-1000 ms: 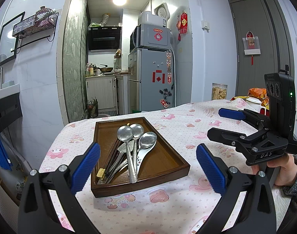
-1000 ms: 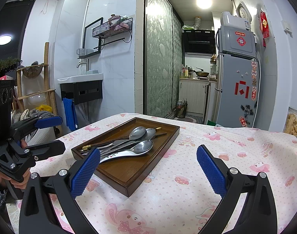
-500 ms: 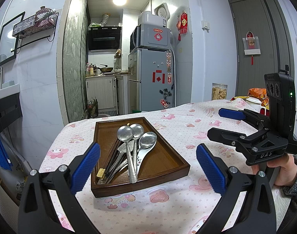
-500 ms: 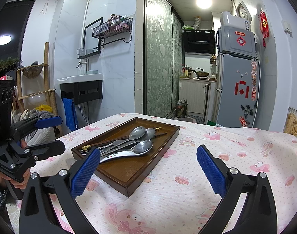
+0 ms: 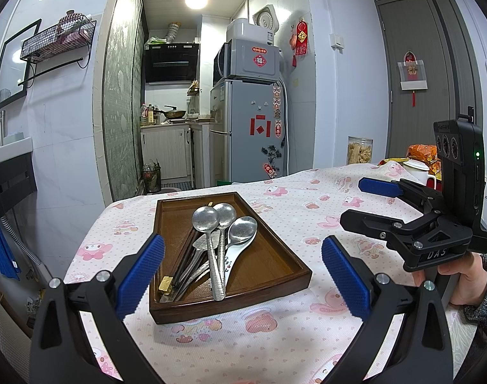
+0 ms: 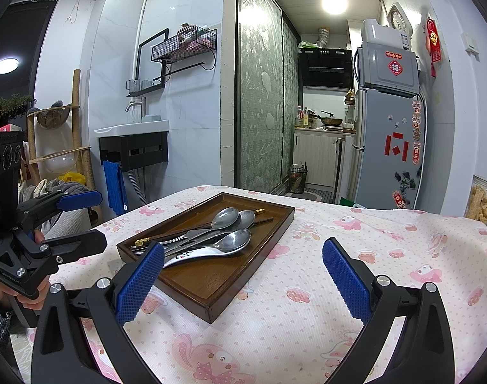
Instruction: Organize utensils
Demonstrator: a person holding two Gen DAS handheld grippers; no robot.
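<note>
A brown wooden tray [image 5: 275,262] [image 6: 217,281] lies on the pink-patterned tablecloth. It holds a pile of metal spoons [image 5: 216,240] [image 6: 224,233] and dark chopsticks with gold ends [image 5: 176,268] [image 6: 147,240], all heaped toward its left side. My left gripper [image 5: 243,275] is open and empty, hovering just in front of the tray's near edge. My right gripper [image 6: 243,278] is open and empty, over the tray's near corner. Each gripper shows in the other's view: the right one [image 5: 365,204] to the tray's right, the left one [image 6: 86,220] to its left.
The table [image 5: 307,336] carries a white teapot [image 5: 416,168], an orange snack bag [image 5: 422,152] and a jar of snacks [image 5: 360,150] at the far right. Beyond the far edge stand a fridge [image 5: 249,128], a kitchen doorway and a wall sink [image 6: 131,128].
</note>
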